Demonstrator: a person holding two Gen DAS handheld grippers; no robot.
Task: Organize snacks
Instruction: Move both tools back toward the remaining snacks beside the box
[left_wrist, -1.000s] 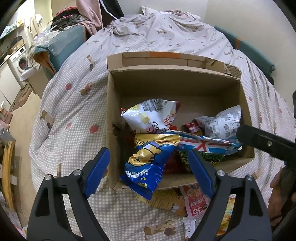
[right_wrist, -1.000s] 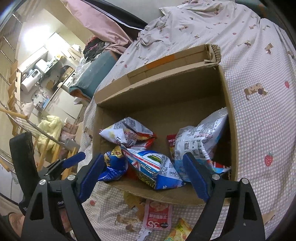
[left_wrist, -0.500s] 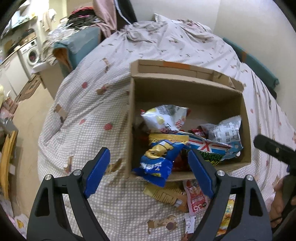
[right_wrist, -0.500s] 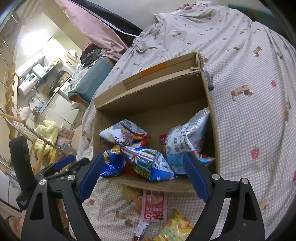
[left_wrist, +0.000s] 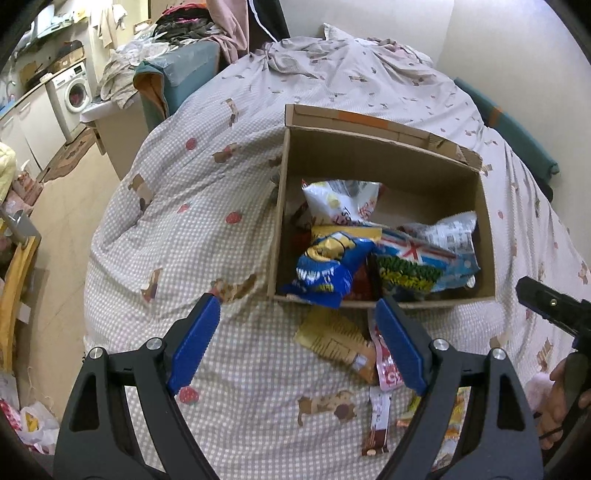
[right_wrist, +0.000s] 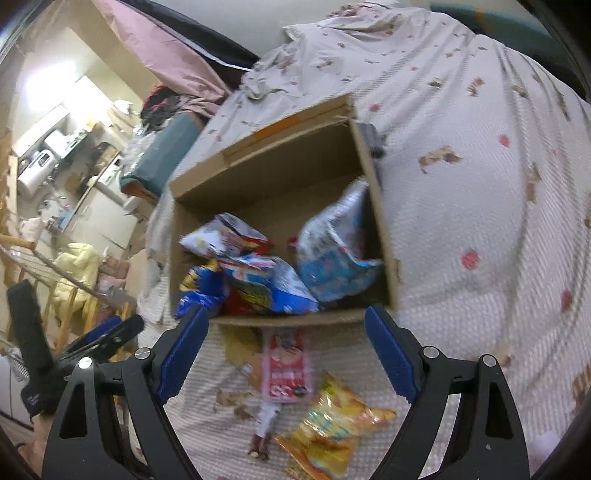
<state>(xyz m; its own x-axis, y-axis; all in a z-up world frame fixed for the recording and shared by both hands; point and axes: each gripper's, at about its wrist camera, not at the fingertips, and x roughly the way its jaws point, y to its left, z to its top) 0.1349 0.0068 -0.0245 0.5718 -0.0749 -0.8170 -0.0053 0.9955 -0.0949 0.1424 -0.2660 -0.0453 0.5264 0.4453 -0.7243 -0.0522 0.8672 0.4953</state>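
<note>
An open cardboard box (left_wrist: 388, 162) (right_wrist: 280, 173) sits on the bed with several snack bags inside: a blue bag (left_wrist: 325, 266) hanging over its near wall, a white bag (left_wrist: 340, 199) and a silvery bag (right_wrist: 332, 240). In front of the box, loose on the bedspread, lie a gold-brown packet (left_wrist: 332, 339), a pink packet (right_wrist: 286, 365), a yellow chip bag (right_wrist: 332, 424) and a thin brown bar (left_wrist: 378, 424). My left gripper (left_wrist: 295, 332) and right gripper (right_wrist: 286, 343) both hover open and empty above the loose packets, just short of the box.
The bed is covered by a checked spread (left_wrist: 177, 229) with animal prints. Left of the bed are floor, cabinets and a washing machine (left_wrist: 74, 92). A teal cushion (left_wrist: 177, 85) with piled clothes stands at the bed's far left. A wall runs along the right.
Both grippers have drawn back from the box and shifted left, so the box looks smaller and farther right. The loose packets in front of it have come into fuller view. Jaws stay open.
</note>
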